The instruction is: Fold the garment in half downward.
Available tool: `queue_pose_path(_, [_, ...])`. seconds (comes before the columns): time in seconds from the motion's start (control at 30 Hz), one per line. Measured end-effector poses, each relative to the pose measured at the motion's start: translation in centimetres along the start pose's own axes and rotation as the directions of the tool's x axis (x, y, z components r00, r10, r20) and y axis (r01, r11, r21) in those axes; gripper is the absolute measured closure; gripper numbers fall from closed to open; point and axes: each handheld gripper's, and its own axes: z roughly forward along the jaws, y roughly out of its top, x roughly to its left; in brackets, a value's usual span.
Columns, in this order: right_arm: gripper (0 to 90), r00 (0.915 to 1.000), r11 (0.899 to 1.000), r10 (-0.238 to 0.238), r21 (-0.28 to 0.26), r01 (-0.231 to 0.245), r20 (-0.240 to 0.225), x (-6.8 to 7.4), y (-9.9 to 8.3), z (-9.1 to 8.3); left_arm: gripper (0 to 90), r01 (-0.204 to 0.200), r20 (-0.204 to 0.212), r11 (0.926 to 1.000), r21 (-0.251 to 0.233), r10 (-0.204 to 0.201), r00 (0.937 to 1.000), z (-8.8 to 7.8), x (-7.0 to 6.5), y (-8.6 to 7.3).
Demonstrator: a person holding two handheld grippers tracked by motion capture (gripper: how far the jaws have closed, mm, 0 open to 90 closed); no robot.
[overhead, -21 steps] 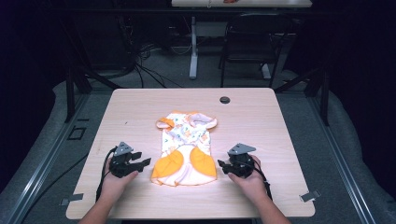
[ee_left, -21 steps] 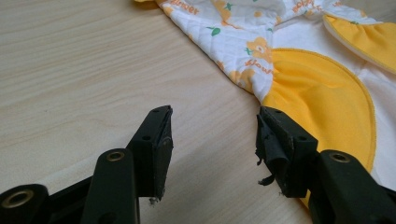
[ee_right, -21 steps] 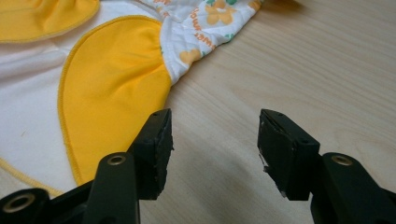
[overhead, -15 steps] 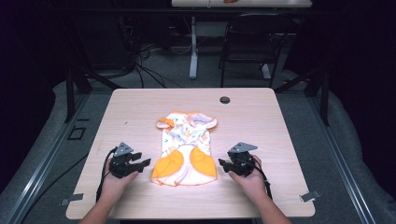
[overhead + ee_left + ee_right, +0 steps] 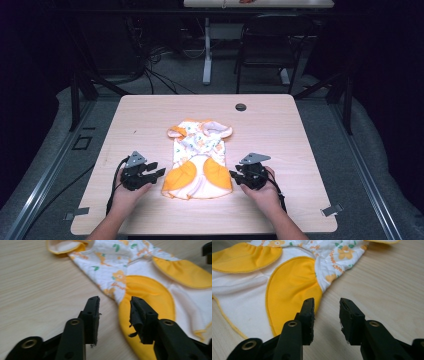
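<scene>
1. Baby garment of white floral cotton with two rounded orange-yellow panels (image 5: 199, 159) lies flat near the middle of the pale wooden table (image 5: 300, 135), its long axis running from 12 o'clock (collar and short sleeves) to 6 o'clock (hem nearest the person).
2. Left gripper (image 5: 156, 172) sits at about 9 o'clock of the hem end, just beside the left orange panel; right gripper (image 5: 234, 175) sits at about 3 o'clock, just beside the right panel. Both look equally near, one per side.
3. Left gripper's tongs stand partly open with nothing between them; in the left gripper view (image 5: 113, 313) one jaw hangs over bare wood, the other over the orange panel's edge (image 5: 150, 293).
4. Right gripper's tongs are likewise partly open and empty; in the right gripper view (image 5: 326, 315) the panel's edge (image 5: 292, 287) lies just at 11 o'clock of the gap.
5. Both hands rest low, wrists near level, jaws pointing inward towards the cloth.
6. Judgement: the next move is a short inward push to pinch both hem sides.
</scene>
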Motion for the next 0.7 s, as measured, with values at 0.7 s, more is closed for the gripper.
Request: queue_pose_path(0.7, [82.7,0.9937,0.994,-0.080,0.065,0.085,-0.078,2.3,0.5,2.8,89.5,-0.105,0.043,0.9885,0.109,0.101,0.9940,3.8,-2.6,-0.5])
